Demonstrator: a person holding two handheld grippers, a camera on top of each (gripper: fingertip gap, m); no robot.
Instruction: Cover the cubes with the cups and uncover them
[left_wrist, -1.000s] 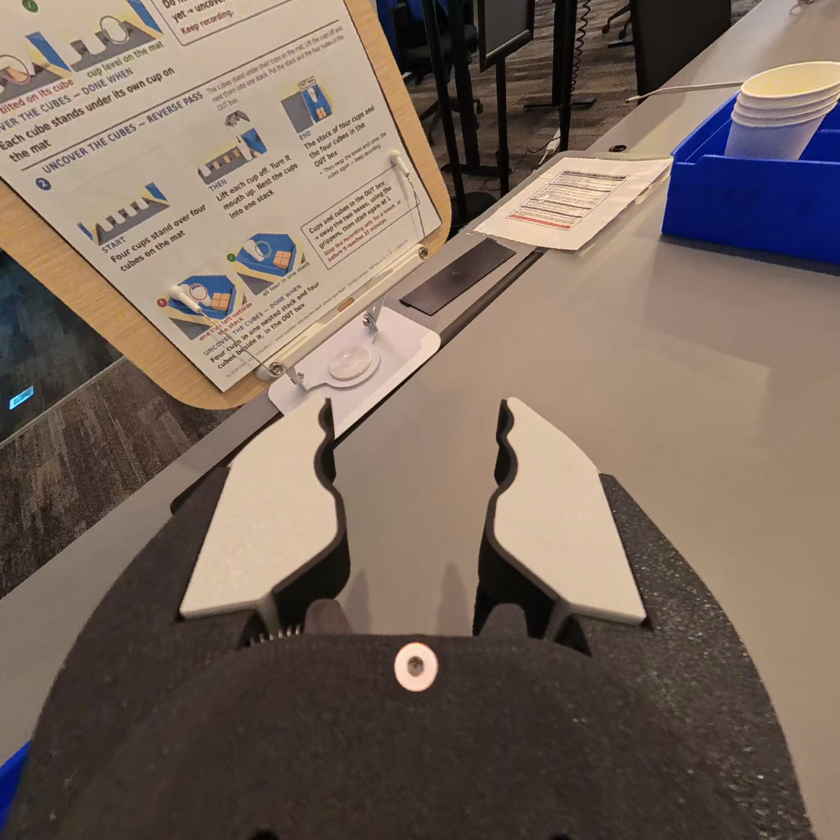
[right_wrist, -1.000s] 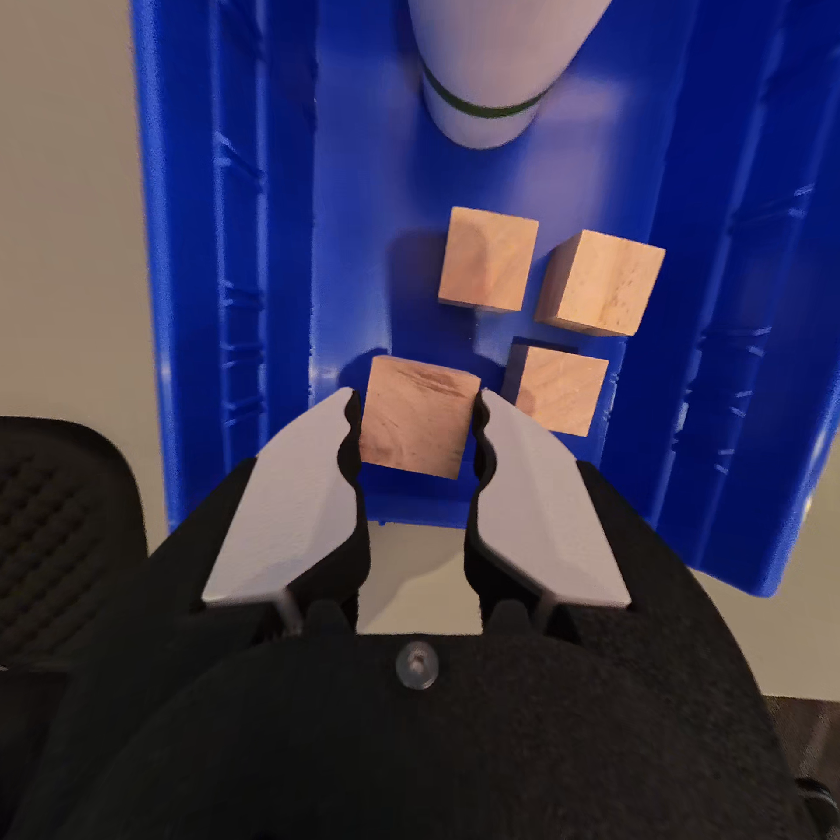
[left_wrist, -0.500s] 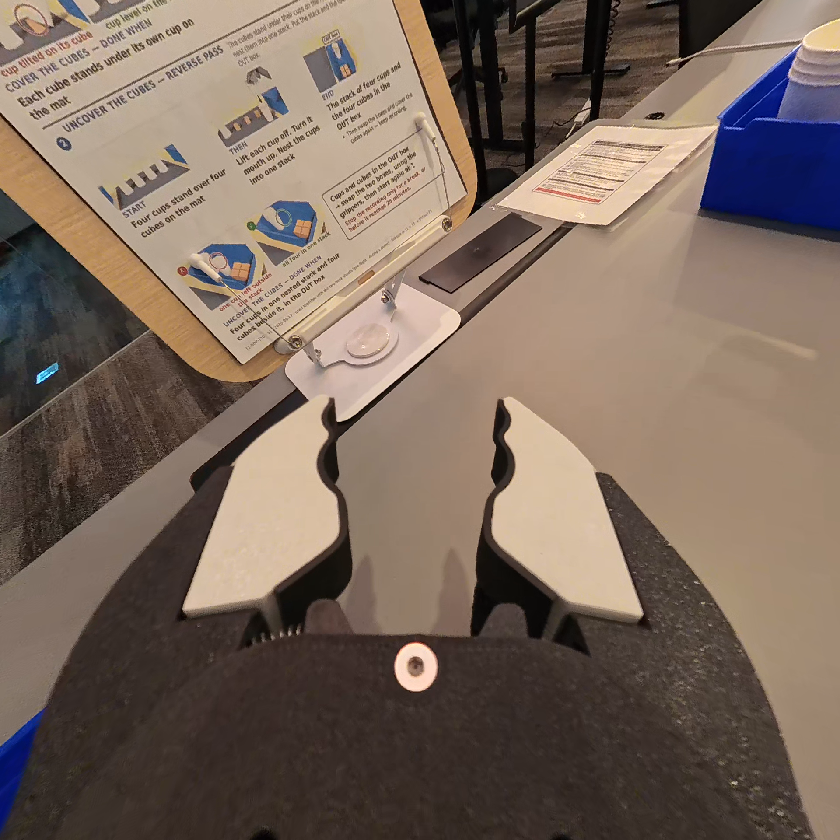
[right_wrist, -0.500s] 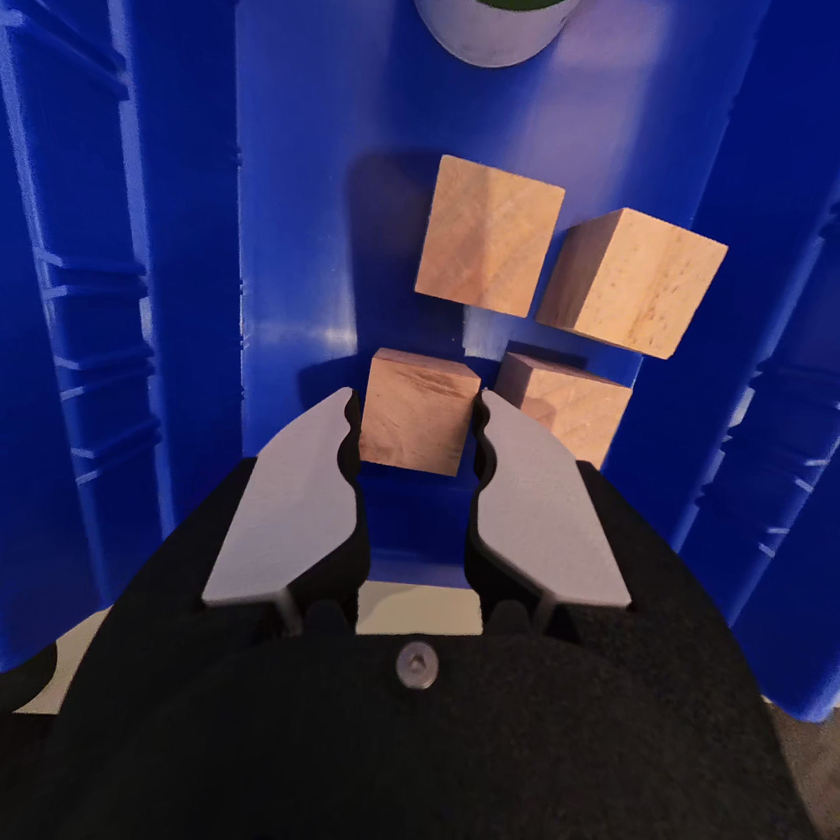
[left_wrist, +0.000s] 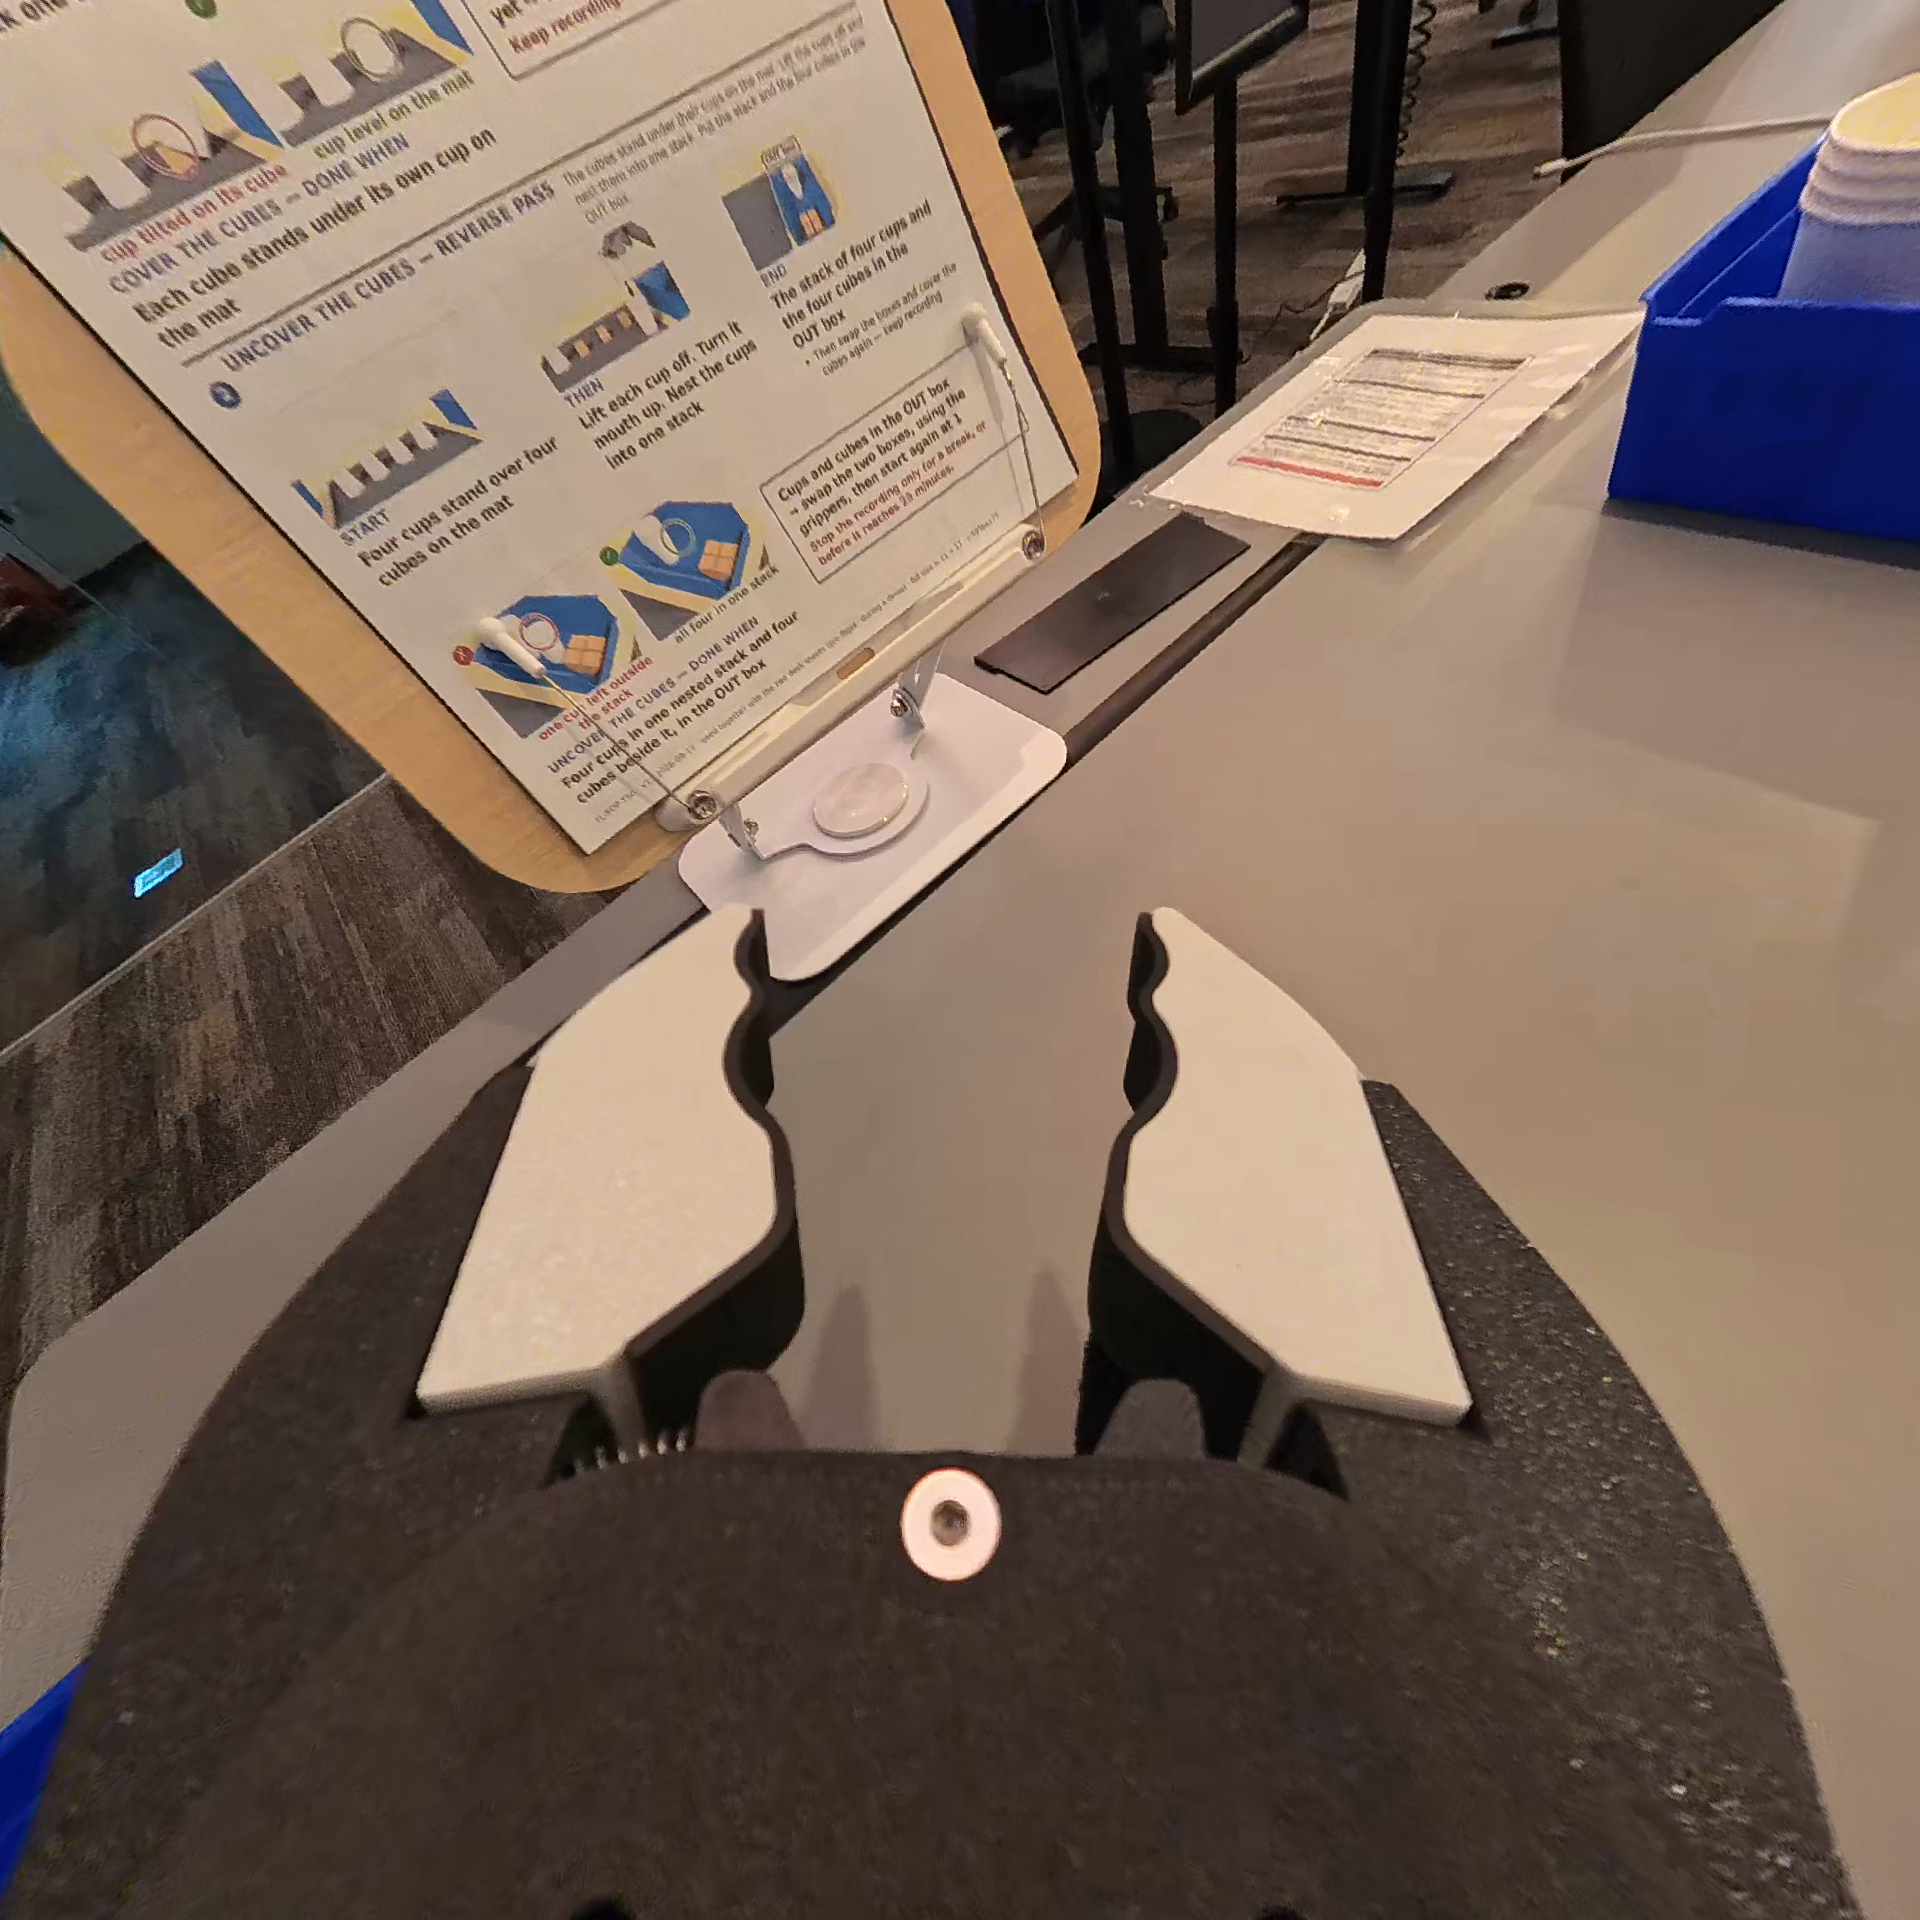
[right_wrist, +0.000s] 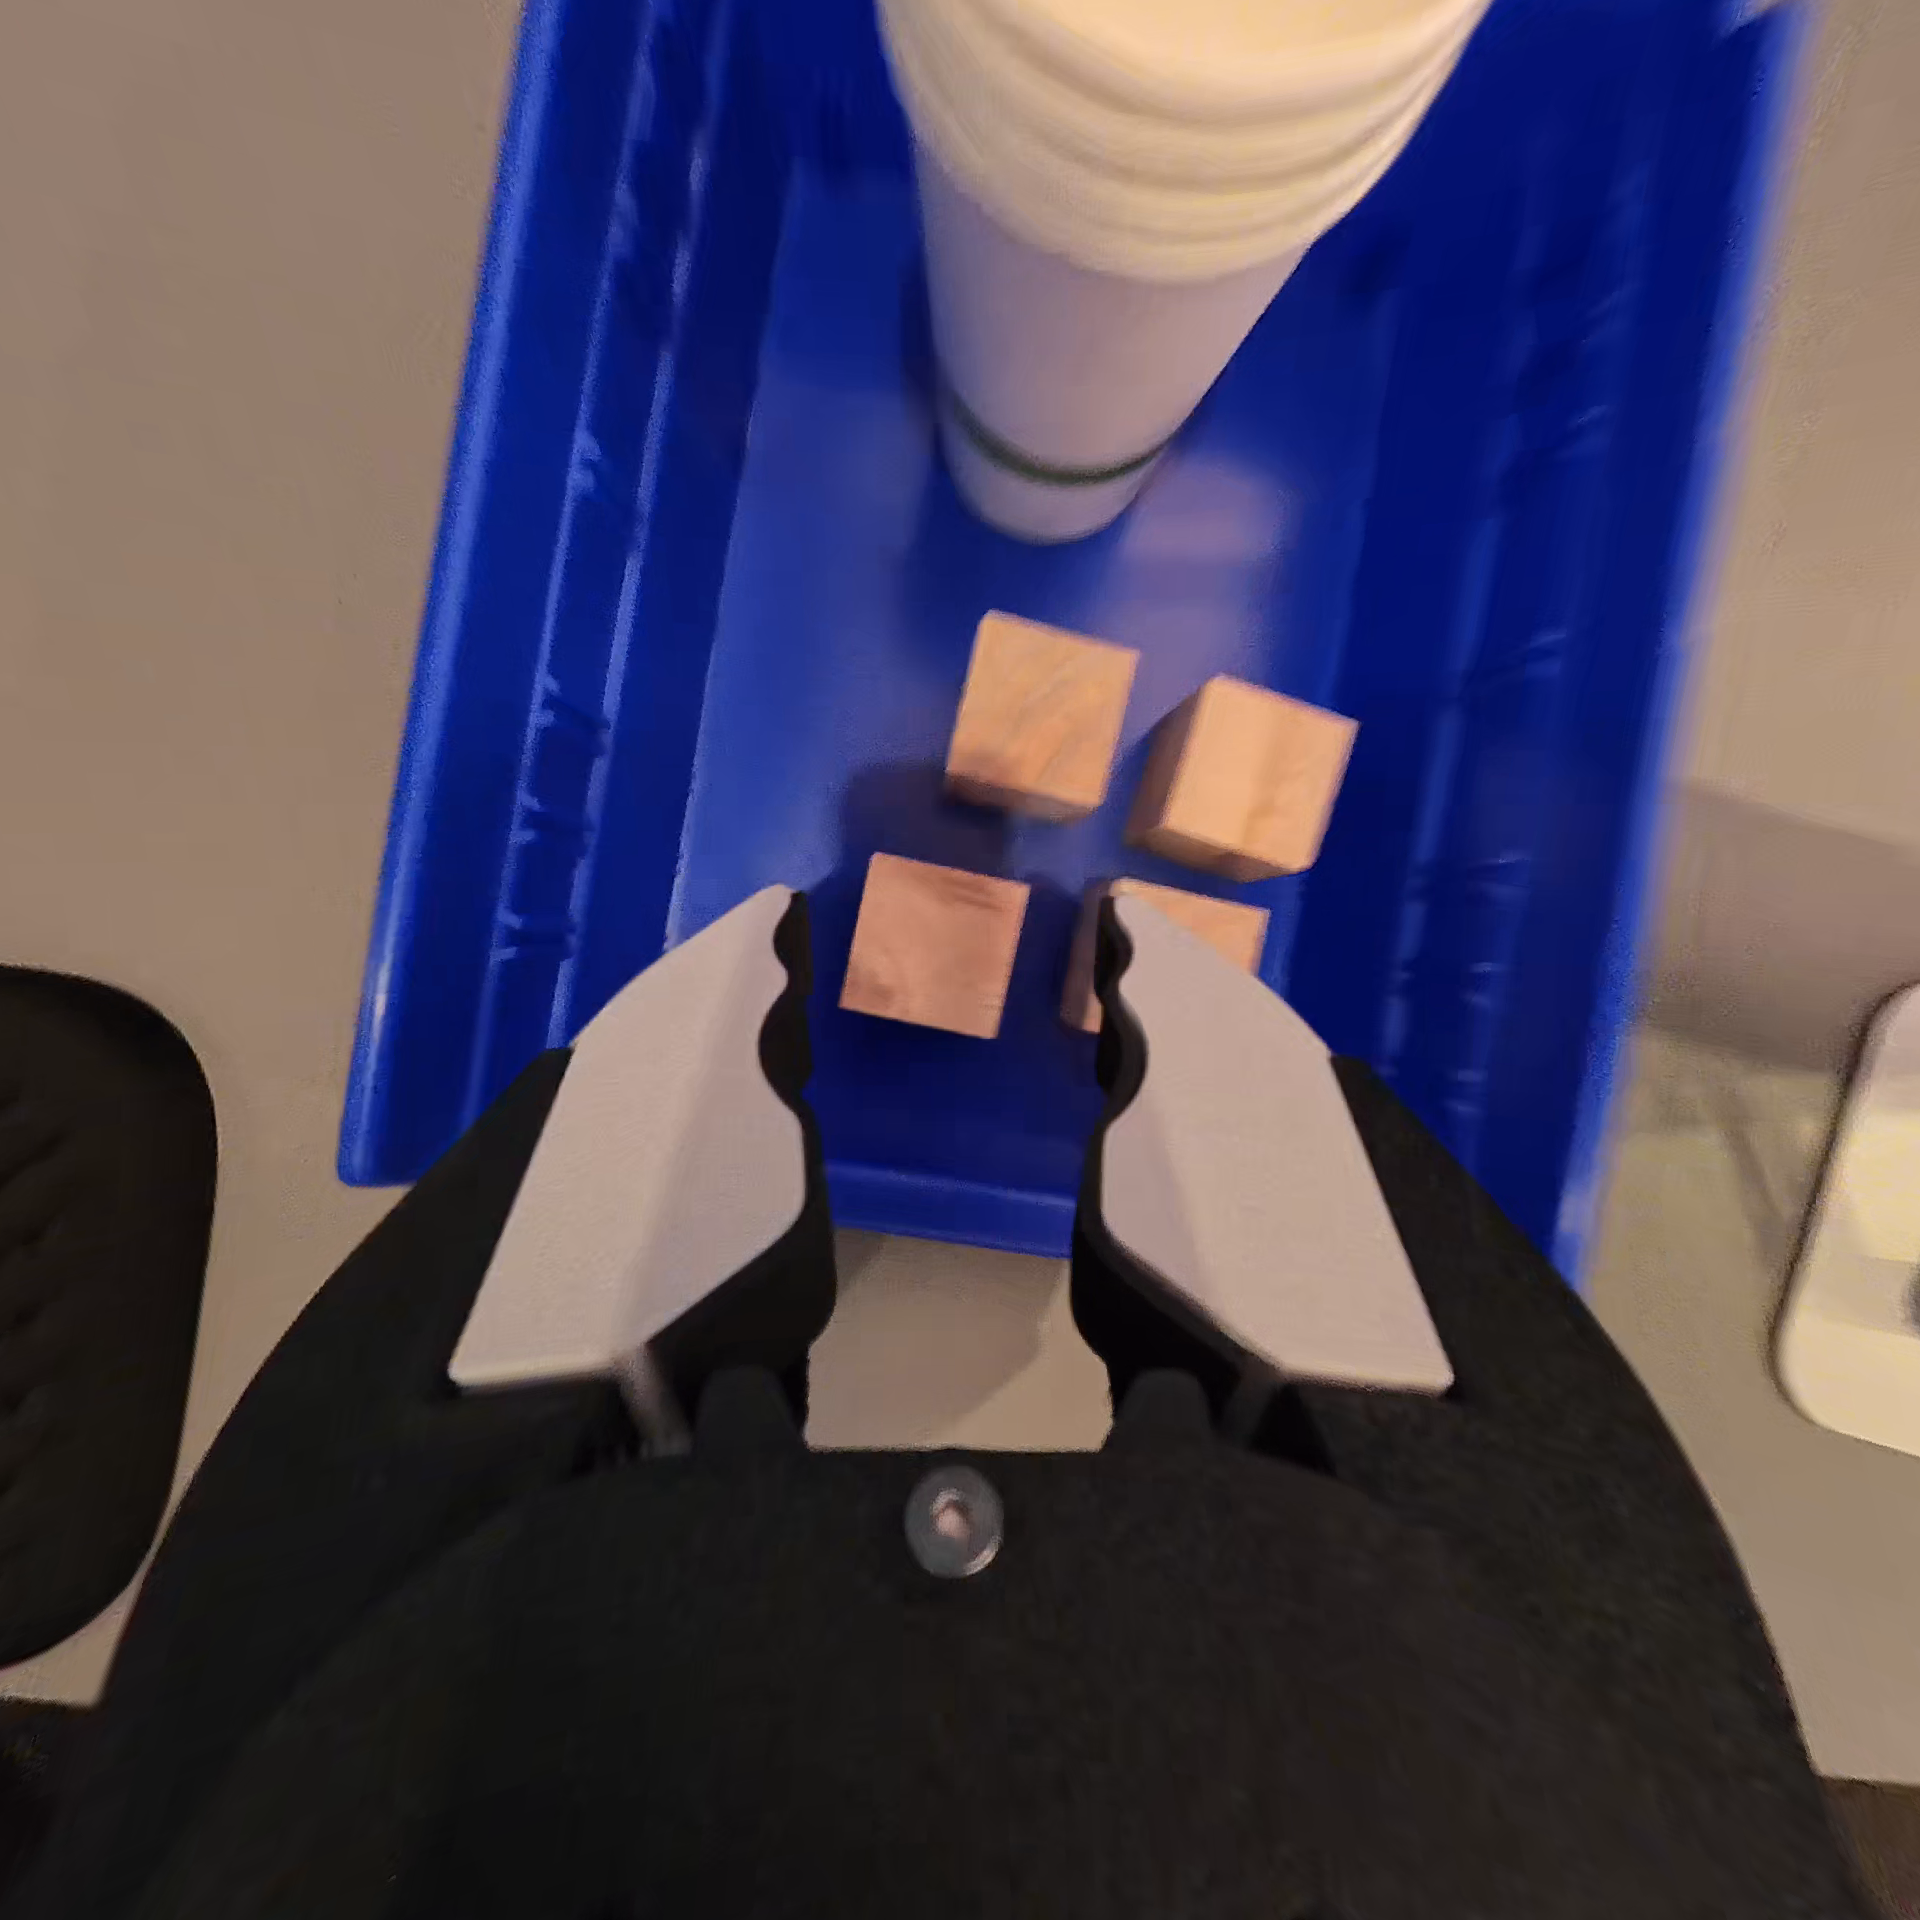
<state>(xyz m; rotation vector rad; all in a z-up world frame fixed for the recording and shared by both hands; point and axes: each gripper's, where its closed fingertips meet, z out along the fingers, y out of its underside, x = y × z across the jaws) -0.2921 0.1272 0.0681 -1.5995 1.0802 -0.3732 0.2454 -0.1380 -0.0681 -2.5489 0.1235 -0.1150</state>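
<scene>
Grey tabletop (left_wrist: 1455, 935) carried all items in the left wrist view, with carpeted floor and dark furniture legs beyond its far edge. On a white stand (left_wrist: 883, 831) at that edge, an instruction board (left_wrist: 499, 395) leaned back. To its right lay a laminated sheet (left_wrist: 1392, 426), with a black plate (left_wrist: 1112, 603) just in front of it. A blue bin (left_wrist: 1766, 416) sat at the right margin and held a stack of cups (left_wrist: 1860, 208).

The left gripper (left_wrist: 951, 935) hung over bare tabletop with its fingers spread apart and nothing between them.

In the right wrist view, which was motion-blurred, the bin (right_wrist: 582, 623) was seen from above. The cups (right_wrist: 1091, 260) stood nested, mouth up, at its far end. Four wooden cubes lay on the bin floor nearer the camera, in two rows of two: far left cube (right_wrist: 1039, 727), far right cube (right_wrist: 1236, 779), near left cube (right_wrist: 935, 945) and near right cube (right_wrist: 1216, 930), the last partly hidden behind the right finger.

The right gripper (right_wrist: 951, 914) was above the near end of the bin with its fingers released. The near left cube appeared in the gap between the tips, with blue bin floor visible on both sides of it, so neither finger touched it.
</scene>
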